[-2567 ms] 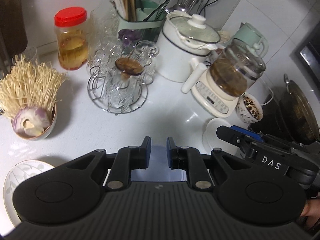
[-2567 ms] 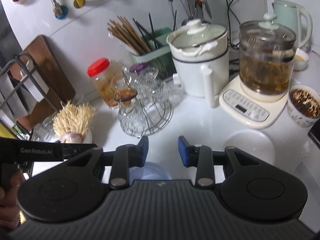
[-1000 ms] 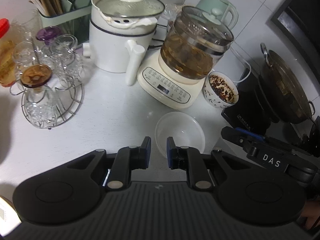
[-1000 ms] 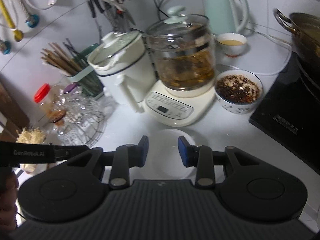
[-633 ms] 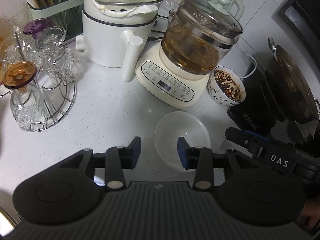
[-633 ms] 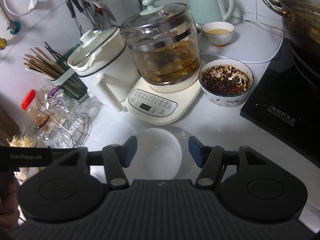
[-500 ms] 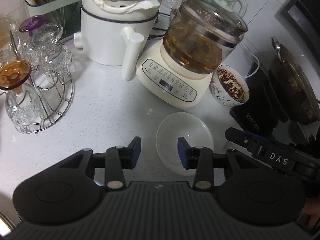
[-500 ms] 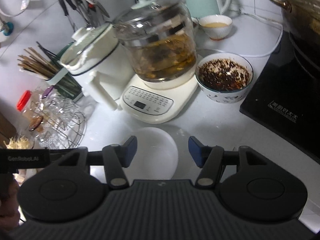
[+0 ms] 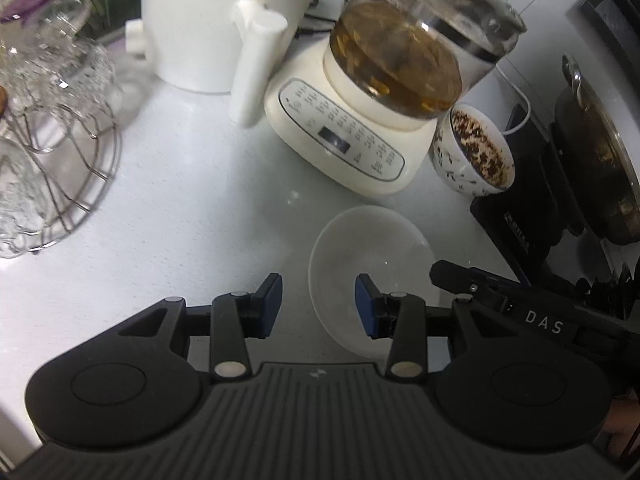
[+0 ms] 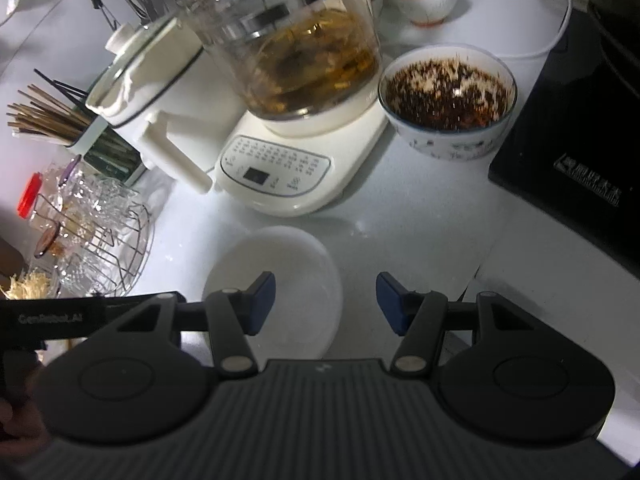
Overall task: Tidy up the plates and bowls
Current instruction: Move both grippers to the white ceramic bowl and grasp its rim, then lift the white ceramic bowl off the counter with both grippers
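**Both Tongs Wide Over a White Bowl**

White tabletop [image 9: 192,208] carried a crowd of kitchen things. An empty white bowl [image 9: 370,264] sat near its front edge, just in front of a cream kettle base [image 9: 340,140] bearing a glass pot [image 9: 408,56] of brownish liquid. To the right of the base stood a patterned bowl [image 9: 476,152] filled with dark flakes, beside a black cooktop [image 10: 580,128]. A white cooker [image 9: 212,32] stood farther left, and a wire rack of glasses [image 9: 48,128] was at the far left.

The left tongs [image 9: 318,306] were spread wide, the bowl's left rim between their blue tips, holding nothing. The right tongs [image 10: 326,302] were wide too, straddling the bowl's right rim and empty.
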The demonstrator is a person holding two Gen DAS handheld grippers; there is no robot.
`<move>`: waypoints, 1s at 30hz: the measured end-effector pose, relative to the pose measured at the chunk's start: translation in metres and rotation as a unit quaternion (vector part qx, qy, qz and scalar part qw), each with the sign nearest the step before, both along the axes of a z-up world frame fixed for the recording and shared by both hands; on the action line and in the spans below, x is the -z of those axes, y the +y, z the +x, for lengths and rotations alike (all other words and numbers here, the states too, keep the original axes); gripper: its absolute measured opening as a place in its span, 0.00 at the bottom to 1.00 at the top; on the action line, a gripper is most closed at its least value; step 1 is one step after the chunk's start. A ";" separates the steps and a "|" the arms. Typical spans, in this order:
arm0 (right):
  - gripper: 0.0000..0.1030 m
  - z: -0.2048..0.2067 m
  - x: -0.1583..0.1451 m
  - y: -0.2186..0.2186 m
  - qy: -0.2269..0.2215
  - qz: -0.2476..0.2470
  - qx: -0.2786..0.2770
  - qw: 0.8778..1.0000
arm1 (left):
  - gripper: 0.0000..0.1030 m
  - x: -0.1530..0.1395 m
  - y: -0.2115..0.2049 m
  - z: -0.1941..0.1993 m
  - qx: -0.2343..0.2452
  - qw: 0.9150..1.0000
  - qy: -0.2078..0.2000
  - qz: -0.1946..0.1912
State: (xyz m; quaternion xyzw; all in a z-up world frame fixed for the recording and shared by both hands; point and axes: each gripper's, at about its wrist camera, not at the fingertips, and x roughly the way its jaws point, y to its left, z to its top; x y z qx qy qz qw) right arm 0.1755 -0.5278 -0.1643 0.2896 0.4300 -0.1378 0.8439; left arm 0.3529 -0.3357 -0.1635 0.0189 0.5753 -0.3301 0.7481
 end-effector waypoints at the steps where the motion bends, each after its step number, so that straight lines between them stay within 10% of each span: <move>1: 0.57 0.000 0.002 0.000 0.002 0.003 0.001 1.000 | 0.44 0.003 -0.002 0.001 0.002 1.000 0.002 0.003; 10: 0.40 0.003 0.020 -0.005 0.015 0.023 0.005 1.000 | 0.42 0.026 -0.023 0.004 0.016 1.000 0.019 0.017; 17: 0.20 0.004 0.026 -0.005 0.018 0.040 -0.002 0.999 | 0.20 0.031 -0.030 0.003 0.016 0.999 0.021 0.022; 30: 0.18 0.003 0.020 -0.007 0.009 0.041 -0.013 0.999 | 0.14 0.020 -0.026 0.004 0.008 1.000 0.018 0.013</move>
